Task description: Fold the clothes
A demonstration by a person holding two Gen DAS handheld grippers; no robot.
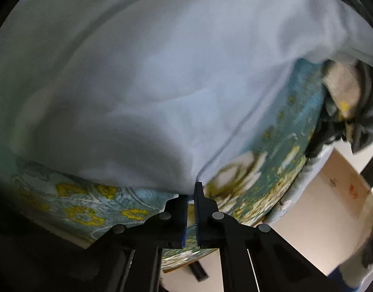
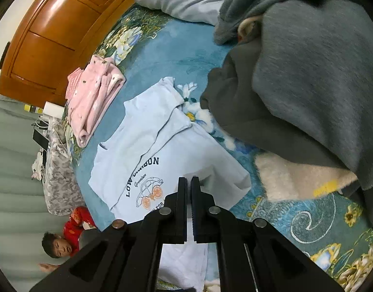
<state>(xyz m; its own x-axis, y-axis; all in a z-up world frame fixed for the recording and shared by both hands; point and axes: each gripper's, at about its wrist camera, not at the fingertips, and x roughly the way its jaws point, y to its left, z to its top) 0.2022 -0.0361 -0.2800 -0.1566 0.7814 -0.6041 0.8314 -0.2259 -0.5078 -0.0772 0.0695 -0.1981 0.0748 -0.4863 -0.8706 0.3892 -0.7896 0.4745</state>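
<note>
Two hand-held grippers work a pale blue T-shirt (image 2: 147, 146) on the floral bedspread (image 2: 186, 56): the left hand-held gripper (image 1: 190, 194) pinches its hem mid-fold, the right hand-held gripper (image 2: 188, 182), nearly closed at six o'clock, seemingly grips fabric; laying flat likely follows.

Grey garment heap (image 2: 308, 73) crowding right; open bedspread (image 2: 186, 48) beyond the pale shirt (image 2: 142, 146).

Pale blue printed T-shirt (image 2: 162, 150), seemingly part-folded, flat on bedspread (image 2: 186, 56)
</note>
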